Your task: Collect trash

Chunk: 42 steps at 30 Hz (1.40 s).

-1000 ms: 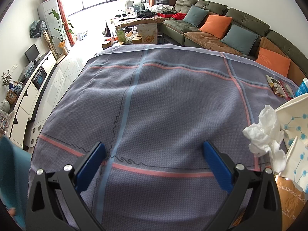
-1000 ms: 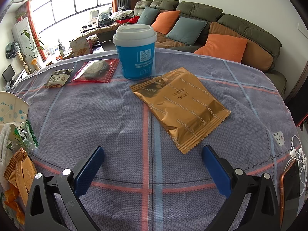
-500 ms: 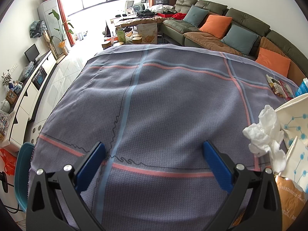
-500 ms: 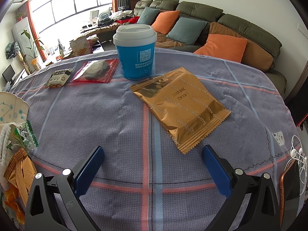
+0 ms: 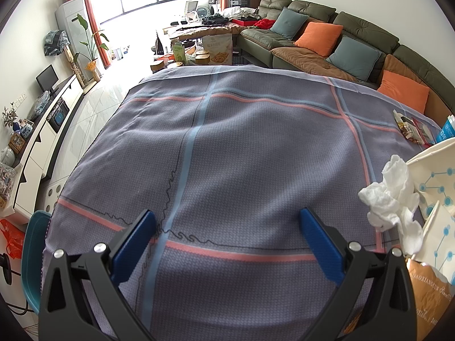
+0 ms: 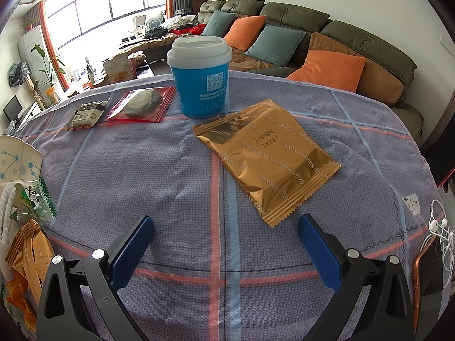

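Four pieces of trash lie on the table point(image 6: 142, 176): a gold wrapper point(image 6: 267, 156) just ahead of the right gripper point(image 6: 226, 234), a blue cup point(image 6: 200, 85) upright behind it and touching its far corner, a red packet point(image 6: 142, 107) left of the cup, and a small snack bar point(image 6: 85, 115) further left. A white bag point(image 5: 435, 182) with a crumpled tissue point(image 5: 391, 199) at its mouth stands right of the left gripper point(image 5: 226, 234). Both grippers' fingers are spread wide, holding nothing. A phone point(image 6: 429, 278) and earphones point(image 6: 440, 227) sit at the right edge.
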{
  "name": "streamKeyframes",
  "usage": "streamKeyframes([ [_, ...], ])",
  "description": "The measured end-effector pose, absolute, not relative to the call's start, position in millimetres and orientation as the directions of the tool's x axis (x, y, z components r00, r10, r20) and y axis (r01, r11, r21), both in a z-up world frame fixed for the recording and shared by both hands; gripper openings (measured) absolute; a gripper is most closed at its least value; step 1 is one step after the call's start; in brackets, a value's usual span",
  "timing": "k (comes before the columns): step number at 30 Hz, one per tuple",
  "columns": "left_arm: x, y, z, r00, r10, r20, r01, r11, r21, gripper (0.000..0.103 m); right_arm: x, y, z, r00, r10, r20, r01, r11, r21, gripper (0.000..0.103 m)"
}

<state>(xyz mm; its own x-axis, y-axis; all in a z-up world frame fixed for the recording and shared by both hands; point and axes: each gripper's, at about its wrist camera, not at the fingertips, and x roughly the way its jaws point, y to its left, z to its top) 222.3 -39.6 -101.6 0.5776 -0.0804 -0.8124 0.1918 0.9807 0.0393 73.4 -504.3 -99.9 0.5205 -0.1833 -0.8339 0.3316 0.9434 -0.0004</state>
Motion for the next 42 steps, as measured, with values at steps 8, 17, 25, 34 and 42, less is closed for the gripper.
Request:
streamKeyframes([
  [8, 222, -40, -101, 0.577, -0.08, -0.813, 0.191, 0.981, 0.038, 0.1, 75, -503, -100, 0.509, -0.209, -0.835, 0.375, 0.927, -0.004, 0.101],
  [17, 206, -20, -85, 0.656, -0.061, -0.752, 0.107, 0.994, 0.013, 0.1, 41, -449, -51, 0.684, -0.247, -0.686, 0.389, 0.919, 0.058, 0.099],
  [25, 126, -16, -34, 0.842, -0.049, -0.537, 0.075, 0.997, 0.028, 0.1, 7, -334, -8, 0.873, -0.117, -0.474, 0.154, 0.987, 0.039, 0.099],
  [34, 61, -43, -19, 0.919, -0.074, -0.387, 0.109, 0.991, 0.071, 0.1, -1, -289, -4, 0.922, -0.077, -0.38, 0.1, 0.994, 0.042, 0.099],
  [42, 33, -52, -17, 0.949, -0.092, -0.302, 0.115, 0.992, 0.057, 0.1, -22, -273, -5, 0.942, -0.102, -0.321, 0.11, 0.994, 0.005, 0.099],
])
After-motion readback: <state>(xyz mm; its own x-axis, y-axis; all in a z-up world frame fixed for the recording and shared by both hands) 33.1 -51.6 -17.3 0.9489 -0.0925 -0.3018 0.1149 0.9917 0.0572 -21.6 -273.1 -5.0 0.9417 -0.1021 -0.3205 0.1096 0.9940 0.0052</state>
